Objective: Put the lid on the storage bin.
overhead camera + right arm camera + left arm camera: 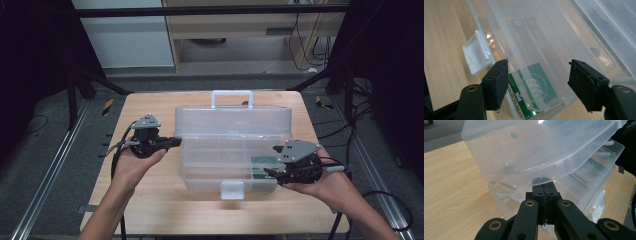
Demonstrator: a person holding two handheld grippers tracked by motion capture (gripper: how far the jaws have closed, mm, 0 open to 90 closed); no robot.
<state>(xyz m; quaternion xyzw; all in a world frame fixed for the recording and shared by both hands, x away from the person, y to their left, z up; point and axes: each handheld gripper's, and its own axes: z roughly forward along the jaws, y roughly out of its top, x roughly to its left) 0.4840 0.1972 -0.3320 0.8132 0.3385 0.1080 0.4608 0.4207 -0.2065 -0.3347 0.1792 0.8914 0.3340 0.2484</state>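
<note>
A clear plastic storage box with a white carry handle (231,150) sat at the middle of the pale wooden desk (150,210), its lid (524,152) raised toward the far edge. The left tongs (170,142), pressed together, met the lid's left end from below, probably to prop it open. The right tongs (537,82) stood spread, straddling the rim at the box's right end above a green packet (539,87) inside, seemingly poised to steady the box or reach in. The white front latch (232,190) hung unfastened toward the near edge.
</note>
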